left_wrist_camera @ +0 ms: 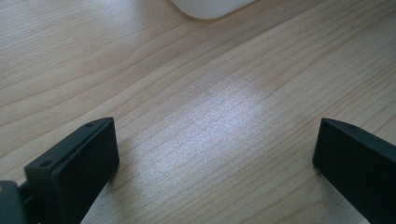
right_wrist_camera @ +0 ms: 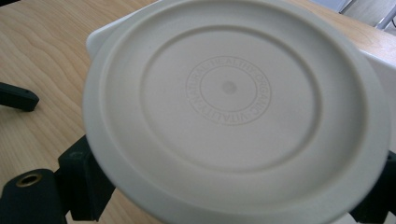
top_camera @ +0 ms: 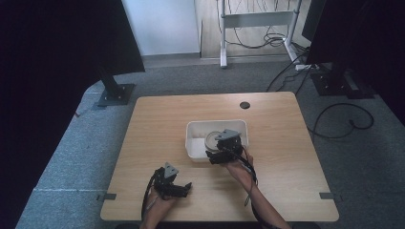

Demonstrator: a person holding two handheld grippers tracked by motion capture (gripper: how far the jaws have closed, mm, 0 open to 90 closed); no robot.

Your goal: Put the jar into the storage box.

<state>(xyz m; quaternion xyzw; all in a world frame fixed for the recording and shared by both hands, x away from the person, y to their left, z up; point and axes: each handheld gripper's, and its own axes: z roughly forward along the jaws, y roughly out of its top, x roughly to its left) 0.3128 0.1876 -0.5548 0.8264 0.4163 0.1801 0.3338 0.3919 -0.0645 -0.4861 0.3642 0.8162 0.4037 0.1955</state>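
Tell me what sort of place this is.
Probably a lab or office set up for recording: a bare wooden table on grey carpet, black stands on base plates beside it, and loose cables across the floor.

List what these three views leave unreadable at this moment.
- Right gripper, right gripper view: the round beige plate covers the jaws' contact; grip unconfirmed.
- White bin, high view: the gripper and plate hide part of its inside.
- Bin, left gripper view: top edge cuts off all but a corner.
- Plate's embossed lettering: only partly legible.
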